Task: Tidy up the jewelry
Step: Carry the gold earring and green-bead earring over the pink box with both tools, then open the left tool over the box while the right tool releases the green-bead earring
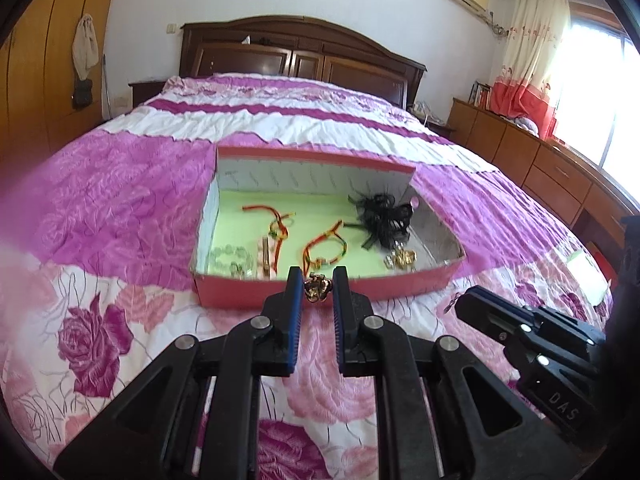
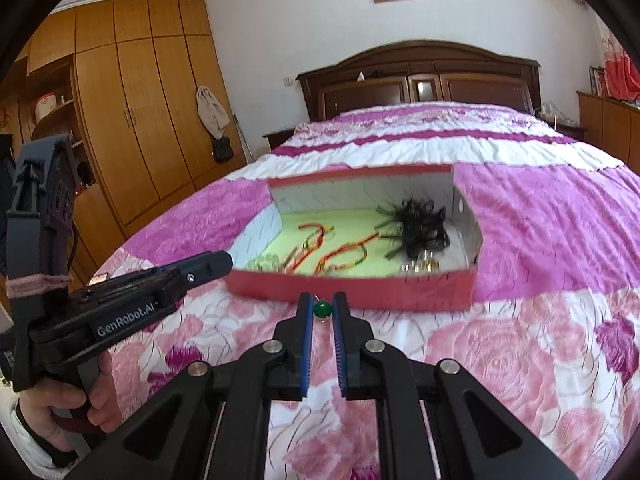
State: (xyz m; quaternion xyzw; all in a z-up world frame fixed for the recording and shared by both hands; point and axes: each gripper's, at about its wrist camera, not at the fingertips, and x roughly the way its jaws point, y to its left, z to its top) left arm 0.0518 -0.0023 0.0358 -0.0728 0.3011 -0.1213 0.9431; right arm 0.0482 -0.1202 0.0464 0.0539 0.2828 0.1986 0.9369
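Jewelry is mostly gathered already, as far as I can judge: the red shoebox (image 1: 280, 294) on the bed (image 1: 120, 208) holds two red-and-yellow cord bracelets (image 1: 326, 248), a clear bead bracelet (image 1: 232, 260) in its near left corner, a black hair accessory (image 1: 384, 216) toward its far right, and some gold pieces (image 1: 402, 258) at its near right.

I have two pieces in transit. My left gripper (image 1: 317, 294) has its fingers closed almost fully on a small gold ornament (image 1: 318, 290), pinched at the tips just in front of the box's near wall. My right gripper (image 2: 322, 312) is closed as tight as it goes on a green bead pendant (image 2: 322, 309), also just short of the box's near wall and above the quilt. In the right wrist view I can see a hand (image 2: 68, 408) holding the left tool's grip, off to the box's left.

What I reckon is left: carry both pieces over the near wall and release them inside, gold with gold perhaps. I cannot tell whether more jewelry lies outside the box.
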